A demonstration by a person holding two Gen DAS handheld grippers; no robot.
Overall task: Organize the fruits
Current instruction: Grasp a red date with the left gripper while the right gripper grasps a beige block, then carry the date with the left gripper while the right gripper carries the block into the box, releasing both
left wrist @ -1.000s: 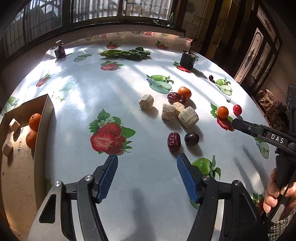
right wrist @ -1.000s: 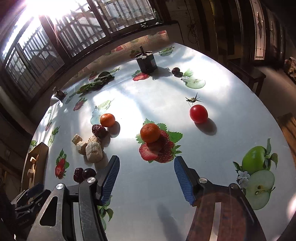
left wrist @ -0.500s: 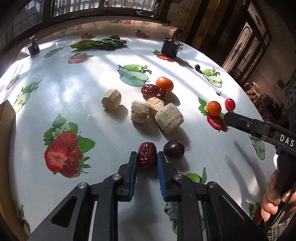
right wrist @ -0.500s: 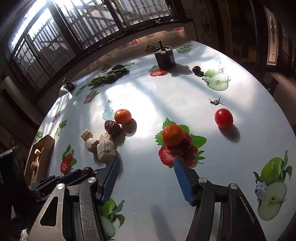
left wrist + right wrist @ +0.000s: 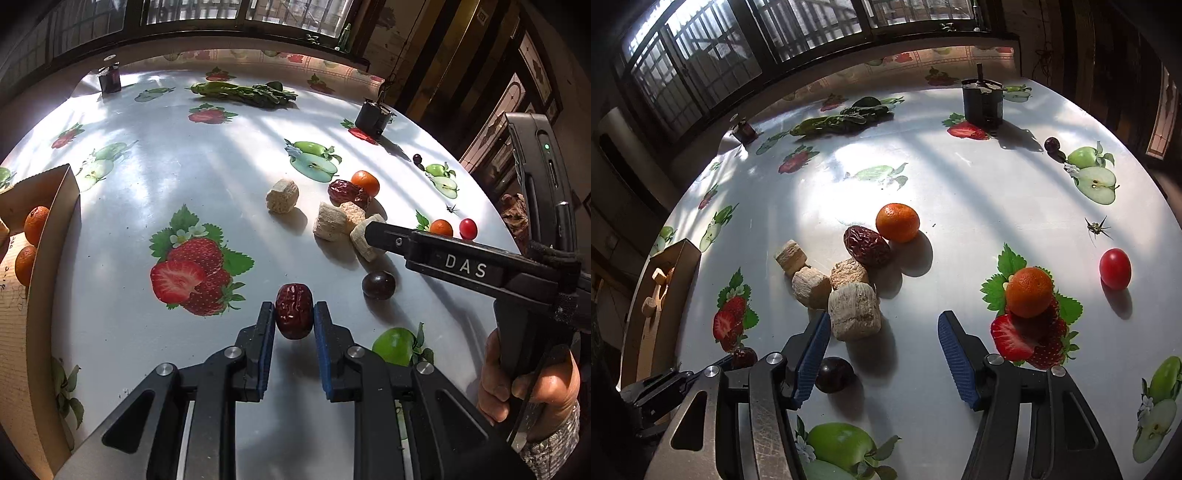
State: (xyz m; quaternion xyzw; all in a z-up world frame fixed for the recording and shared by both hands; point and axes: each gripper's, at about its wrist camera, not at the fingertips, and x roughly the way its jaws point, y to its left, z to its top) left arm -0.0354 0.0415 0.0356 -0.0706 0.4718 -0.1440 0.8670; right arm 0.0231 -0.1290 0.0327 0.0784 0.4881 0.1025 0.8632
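My left gripper (image 5: 294,317) is shut on a dark red date (image 5: 294,311) and holds it just above the fruit-print table. A dark plum (image 5: 378,284) lies to its right. My right gripper (image 5: 881,347) is open and empty, above the table beside a beige chunk (image 5: 854,312), with the plum (image 5: 834,374) by its left finger. Ahead lie another date (image 5: 866,245), two oranges (image 5: 897,222) (image 5: 1029,292) and a red cherry tomato (image 5: 1114,268). A cardboard box (image 5: 55,206) at the left holds two oranges (image 5: 36,224).
Several beige chunks (image 5: 811,287) cluster mid-table. A dark cup (image 5: 982,100), leafy greens (image 5: 834,120), a small dark jar (image 5: 744,130) and another small dark fruit (image 5: 1052,144) lie at the far side. The table edge curves away on the right.
My left gripper moved forward and shut on the date, then lifted it slightly and drew back. My right gripper moved left toward the beige chunks, still open.
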